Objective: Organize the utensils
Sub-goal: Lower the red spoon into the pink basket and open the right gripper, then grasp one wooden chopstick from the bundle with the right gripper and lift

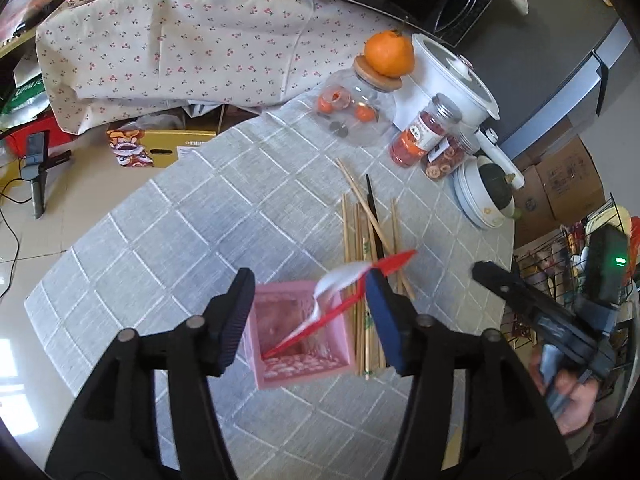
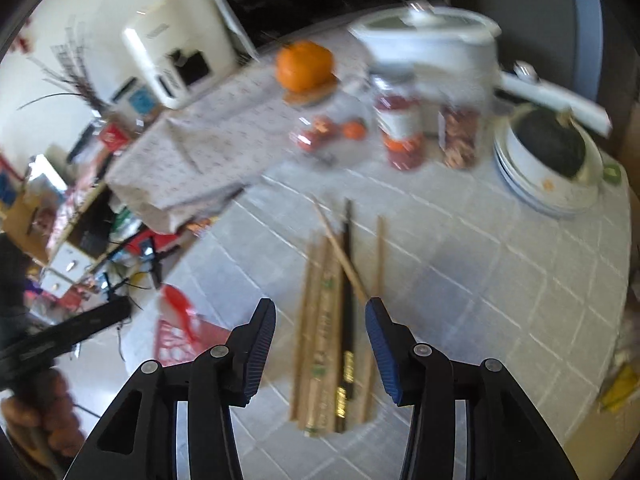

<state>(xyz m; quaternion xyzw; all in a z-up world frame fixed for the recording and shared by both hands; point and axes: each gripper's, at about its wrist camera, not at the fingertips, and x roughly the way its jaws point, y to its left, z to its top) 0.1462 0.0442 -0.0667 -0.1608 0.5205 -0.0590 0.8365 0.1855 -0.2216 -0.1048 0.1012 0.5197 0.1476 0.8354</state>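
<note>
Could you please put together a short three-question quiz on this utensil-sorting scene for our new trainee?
1. True or false: the red utensil leans in the pink basket.
2. What lies between the right gripper fingers: (a) chopsticks, (b) a jar, (c) a bowl?
3. What fruit tops the jar lid?

Key: 1 true; 2 a; 3 an orange.
</note>
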